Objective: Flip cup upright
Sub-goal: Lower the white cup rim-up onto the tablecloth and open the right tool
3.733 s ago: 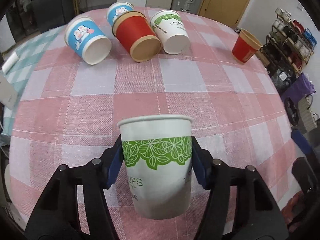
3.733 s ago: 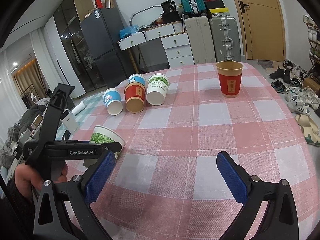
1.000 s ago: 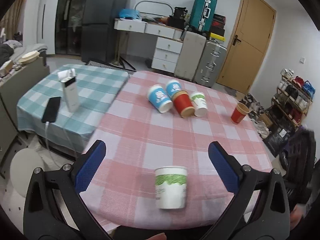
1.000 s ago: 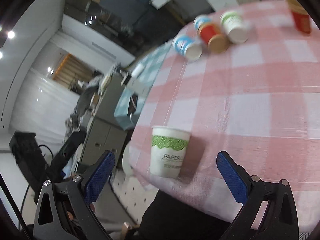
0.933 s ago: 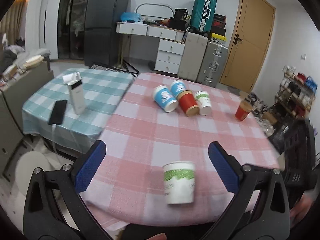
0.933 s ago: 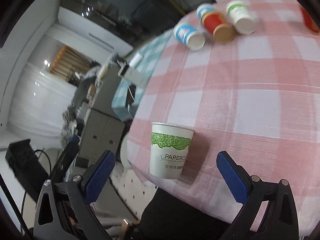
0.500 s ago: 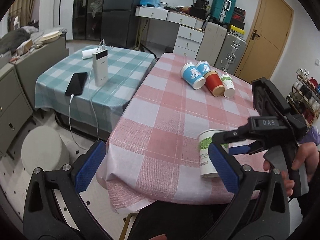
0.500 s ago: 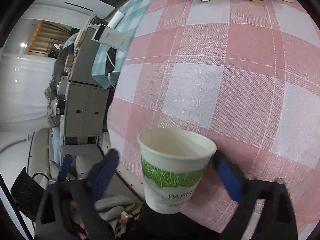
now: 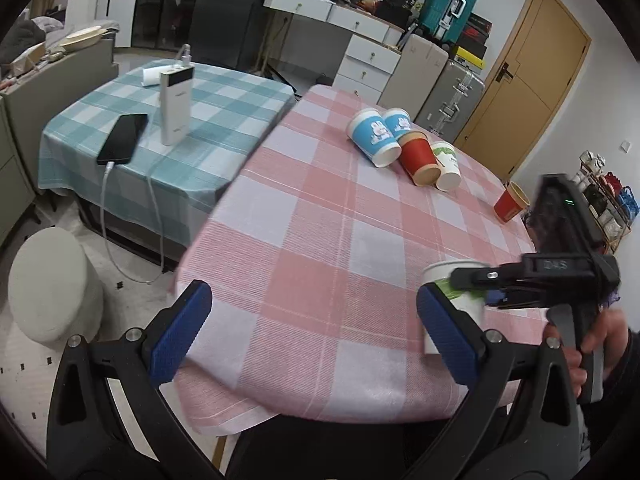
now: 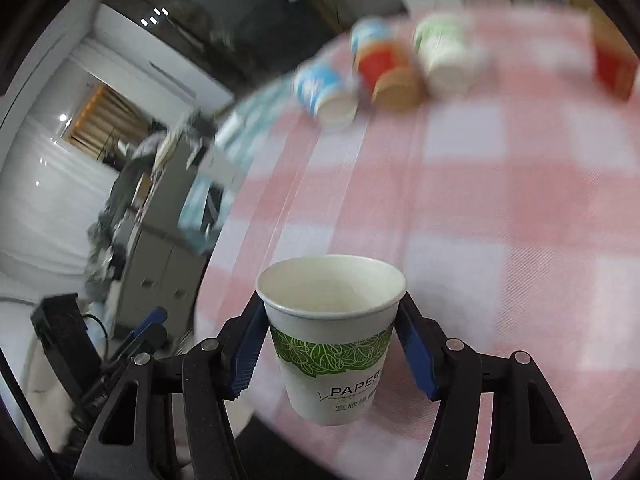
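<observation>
White paper with a band of green leaf print and dark "PAPER" lettering below it, the cup [image 10: 334,336] stands upright, mouth open to the top, in the lower middle of the right wrist view. The right gripper [image 10: 332,354] has its blue pads [image 10: 416,356] pressed against the cup's two sides just under the rim, so its jaws are clenched on it. The inside of the cup is plain white. Whether its base touches the pink-and-white checked tablecloth [image 10: 500,216] or hangs just above it cannot be told, as the background is blurred. In the left wrist view the same cup [image 9: 460,304] appears at the lower right of the frame, near the table's near edge, partly hidden behind a blue pad. The left gripper [image 9: 316,332] sits at the bottom of that frame with its jaws spread wide and released, holding nothing. In the upper middle of that view four cups lie on their sides in a cluster: two blue cups [image 9: 374,136], a red cup [image 9: 418,156] and a green-and-white cup [image 9: 448,166]. A second red cup [image 9: 510,202] stands upright at the right edge of the table.
</observation>
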Demonstrator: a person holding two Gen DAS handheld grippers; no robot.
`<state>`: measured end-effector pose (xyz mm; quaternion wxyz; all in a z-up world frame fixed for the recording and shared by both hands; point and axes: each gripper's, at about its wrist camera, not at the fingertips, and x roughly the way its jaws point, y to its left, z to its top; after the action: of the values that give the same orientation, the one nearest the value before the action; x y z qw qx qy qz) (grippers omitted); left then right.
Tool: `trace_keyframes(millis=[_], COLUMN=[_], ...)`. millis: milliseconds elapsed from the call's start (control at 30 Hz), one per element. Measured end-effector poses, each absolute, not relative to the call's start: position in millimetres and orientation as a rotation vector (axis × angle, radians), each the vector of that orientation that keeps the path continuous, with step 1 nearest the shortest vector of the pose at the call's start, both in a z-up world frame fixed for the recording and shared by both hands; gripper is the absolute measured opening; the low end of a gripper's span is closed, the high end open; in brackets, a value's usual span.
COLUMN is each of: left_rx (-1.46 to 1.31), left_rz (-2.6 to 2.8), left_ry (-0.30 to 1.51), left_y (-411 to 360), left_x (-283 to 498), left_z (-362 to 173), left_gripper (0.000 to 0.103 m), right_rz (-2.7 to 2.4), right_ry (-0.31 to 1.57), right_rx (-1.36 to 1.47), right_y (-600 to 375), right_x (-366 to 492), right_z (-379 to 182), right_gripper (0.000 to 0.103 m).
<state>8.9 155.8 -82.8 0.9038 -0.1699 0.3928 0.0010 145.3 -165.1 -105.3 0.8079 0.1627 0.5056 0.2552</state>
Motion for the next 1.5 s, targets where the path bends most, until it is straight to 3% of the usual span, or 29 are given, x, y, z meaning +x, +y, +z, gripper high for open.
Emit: trace_keyframes(millis=[167, 367, 633, 1133, 1200, 1267, 1500], left_rx=[-0.308, -0.274, -0.249, -0.22, -0.22, -0.214, -0.19], left_rz=[-0.069, -0.137, -0.139, -0.161, -0.164, -0.169, -0.168], left_ry=[0.841, 0.847, 0.885, 0.915, 0.918, 0.915, 0.869], left_y=[115.1, 64.3, 27.4, 13.4, 11.9, 10.0, 5.4], left_x=[52.9, 99.9, 137.1, 144.4, 142.6, 140.1, 127.4], left_z=[-91.0, -96.8, -114.7, -127.6, -127.6, -126.5, -110.0], left_gripper=[0.102, 0.102, 0.102, 0.102, 0.102, 0.102, 0.102], right_rz=[0.373, 0.228, 0.173, 0.245, 0.236, 0.21, 0.293], right_ry=[0.705, 0.456, 0.584, 0.666, 0.708, 0.781, 0.762], right_rx=[0.197, -0.017, -0.024, -0.012, -0.033, -0.044, -0.027], right_y=[-197.0, -190.9, -202.9, -205.8, -203.4, -202.7, -214.1], right_x=[120.0, 101.2, 122.8, 80.0, 81.9, 86.8, 55.2], right_z=[-85.2, -91.2, -112.4, -124.9, -129.5, -136.7, -121.8], right_gripper=[0.064, 0.064, 0.064, 0.067, 0.072, 0.09, 0.098])
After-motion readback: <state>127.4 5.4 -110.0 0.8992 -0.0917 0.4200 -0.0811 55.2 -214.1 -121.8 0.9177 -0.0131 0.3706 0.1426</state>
